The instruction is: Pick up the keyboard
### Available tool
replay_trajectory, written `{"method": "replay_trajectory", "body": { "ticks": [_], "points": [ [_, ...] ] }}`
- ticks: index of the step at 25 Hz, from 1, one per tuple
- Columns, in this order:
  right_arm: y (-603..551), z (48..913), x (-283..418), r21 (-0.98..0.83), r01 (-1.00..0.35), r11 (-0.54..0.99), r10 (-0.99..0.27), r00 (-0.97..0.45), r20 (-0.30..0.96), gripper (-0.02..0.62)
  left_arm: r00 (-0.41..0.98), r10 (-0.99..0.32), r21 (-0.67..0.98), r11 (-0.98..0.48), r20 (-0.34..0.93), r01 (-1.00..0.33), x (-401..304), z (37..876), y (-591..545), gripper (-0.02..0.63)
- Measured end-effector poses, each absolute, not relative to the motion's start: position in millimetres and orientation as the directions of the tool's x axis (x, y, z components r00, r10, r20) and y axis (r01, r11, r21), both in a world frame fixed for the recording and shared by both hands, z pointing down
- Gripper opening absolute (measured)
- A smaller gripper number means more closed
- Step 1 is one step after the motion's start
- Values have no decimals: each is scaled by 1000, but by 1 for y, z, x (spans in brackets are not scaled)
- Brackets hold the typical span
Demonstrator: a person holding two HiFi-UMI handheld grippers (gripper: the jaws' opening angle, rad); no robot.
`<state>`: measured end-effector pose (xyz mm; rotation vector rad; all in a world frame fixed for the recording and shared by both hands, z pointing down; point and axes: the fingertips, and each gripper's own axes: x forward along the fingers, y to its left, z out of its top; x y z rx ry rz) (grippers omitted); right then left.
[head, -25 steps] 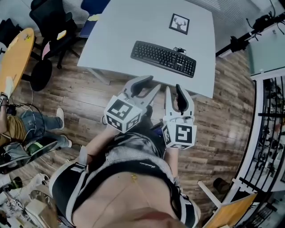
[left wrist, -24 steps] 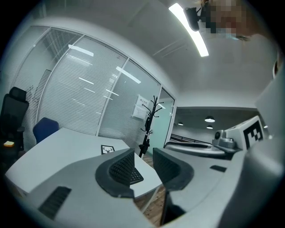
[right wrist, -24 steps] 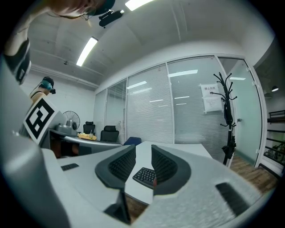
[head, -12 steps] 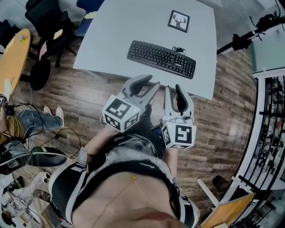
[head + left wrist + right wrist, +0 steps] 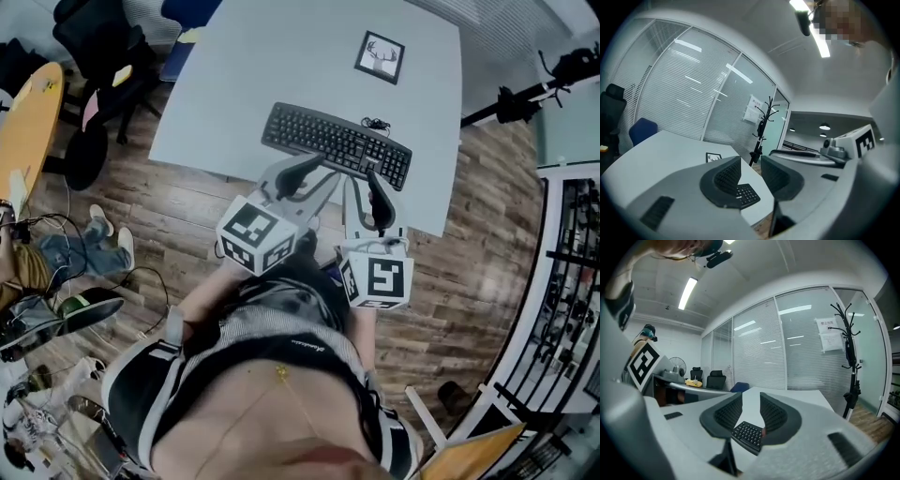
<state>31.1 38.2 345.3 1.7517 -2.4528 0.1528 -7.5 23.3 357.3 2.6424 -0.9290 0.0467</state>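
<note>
A black keyboard (image 5: 337, 145) lies on the white table (image 5: 281, 66), near its front edge, cable at the far side. Both grippers reach level over that edge, side by side, just short of the keyboard. My left gripper (image 5: 314, 175) points at the keyboard's middle; its jaws stand slightly apart with nothing between them. My right gripper (image 5: 364, 185) points at the right half, jaws also a little apart and empty. The left gripper (image 5: 750, 173) view shows the keyboard (image 5: 746, 194) end low between the jaws. In the right gripper (image 5: 751, 411) view the keyboard (image 5: 747, 434) lies just below the tips.
A small framed deer picture (image 5: 380, 56) lies farther back on the table. Black office chairs (image 5: 103, 56) stand at the table's left, beside a round wooden table (image 5: 28, 122) and a seated person's legs (image 5: 84, 253). A black stand (image 5: 525, 94) and railing (image 5: 572, 281) are on the right.
Both grippers have moved forward together, from over the wooden floor to over the table's front edge. The keyboard now lies right at their tips. The jaws look the same.
</note>
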Motion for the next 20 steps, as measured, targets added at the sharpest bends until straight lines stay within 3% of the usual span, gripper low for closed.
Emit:
{"method": "replay_trajectory", "body": {
  "ticks": [20],
  "points": [
    [-43,341,78,-7,-919,394,-909,-391,147,124,759,-640,299,-706,117,-642,27,342,-54,114]
  ]
}}
